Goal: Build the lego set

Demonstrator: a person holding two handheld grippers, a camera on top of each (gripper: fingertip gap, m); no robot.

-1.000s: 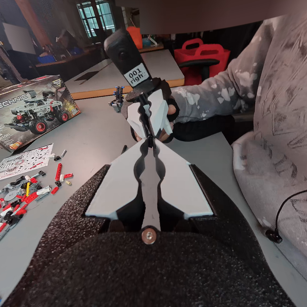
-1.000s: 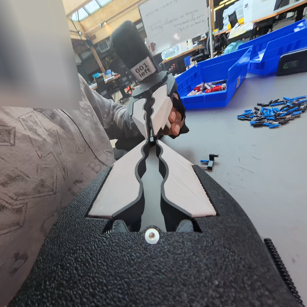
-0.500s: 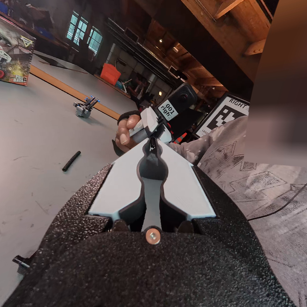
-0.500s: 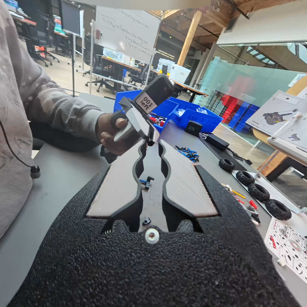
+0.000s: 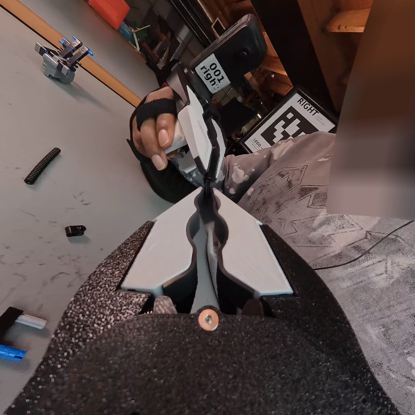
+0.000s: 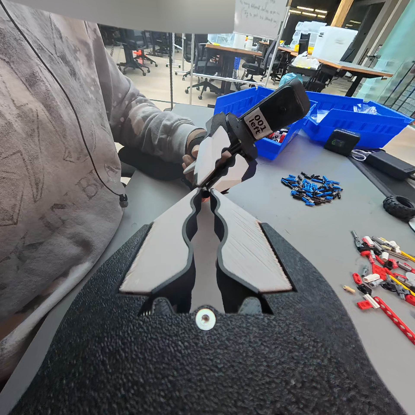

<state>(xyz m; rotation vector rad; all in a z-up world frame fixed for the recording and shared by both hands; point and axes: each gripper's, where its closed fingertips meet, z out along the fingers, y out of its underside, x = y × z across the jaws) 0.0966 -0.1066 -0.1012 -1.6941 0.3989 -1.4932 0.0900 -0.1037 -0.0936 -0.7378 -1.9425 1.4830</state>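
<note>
— At frame centre, my left gripper pinches a small black lego piece, meeting the right gripper tip to tip.

— Is the right clamped?

— Narrowly parted — I can't tell. Blue-black pins sit centre right.
</note>
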